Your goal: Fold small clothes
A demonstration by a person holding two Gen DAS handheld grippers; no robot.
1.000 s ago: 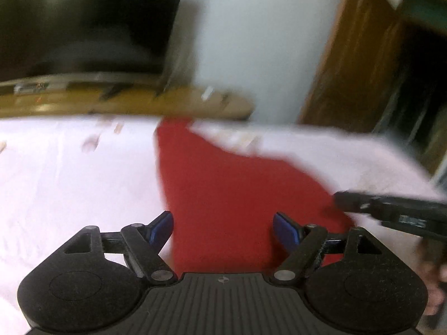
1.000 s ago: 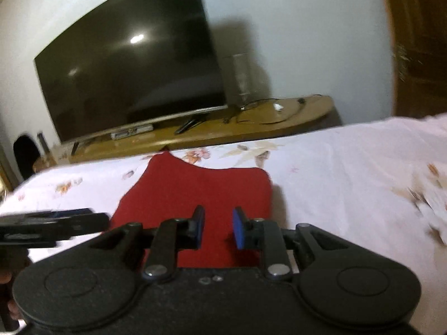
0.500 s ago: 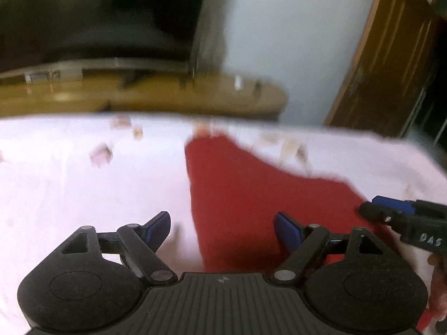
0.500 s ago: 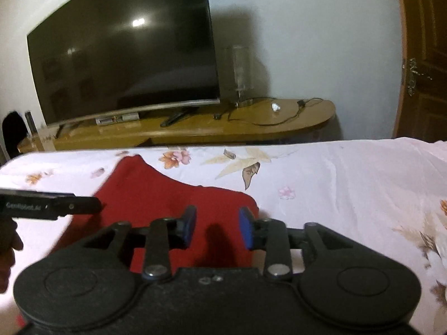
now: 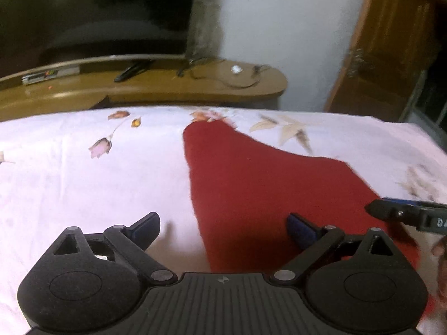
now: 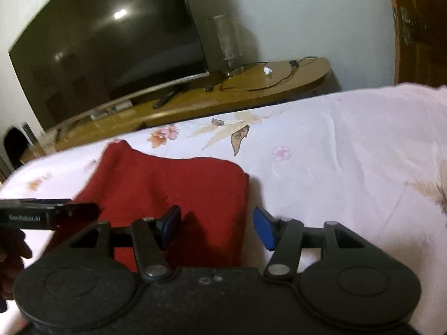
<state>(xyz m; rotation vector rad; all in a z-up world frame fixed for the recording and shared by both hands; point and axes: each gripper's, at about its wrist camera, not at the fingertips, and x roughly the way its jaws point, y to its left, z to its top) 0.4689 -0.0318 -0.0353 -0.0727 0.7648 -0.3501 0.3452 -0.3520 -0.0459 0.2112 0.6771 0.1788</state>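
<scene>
I have both grippers low over the bed (image 5: 83,184), and the red garment (image 5: 265,184) lies flat on the flowered sheet between them, spread smooth so I can fold it cleanly. It sits toward the near edge of the bed, with one narrow end reaching up toward the far edge, where the TV stand (image 5: 167,89) runs behind.

My left gripper (image 5: 223,229) has its jaws wide apart with nothing between them. One blue pad hangs over bare sheet, the other over red cloth, so the gripper straddles the garment's left edge. I judge that's the reason for the spread: it is lined up to take that edge.

My right gripper (image 6: 216,227) is also apart and empty, though not as wide. Its left pad hovers over the cloth and its right pad over the sheet, bracketing the garment's right edge near the near corner. In that view the cloth looks doubled along that side, with a soft rounded rim, though I can't say how many layers there are.

Each gripper's tip pokes into the other's view at the side, so the two sit level, flanking the garment. My read is that both are posed to pinch opposite edges together and carry the near end toward the far one. Neither pad clearly touches the cloth yet.
</scene>
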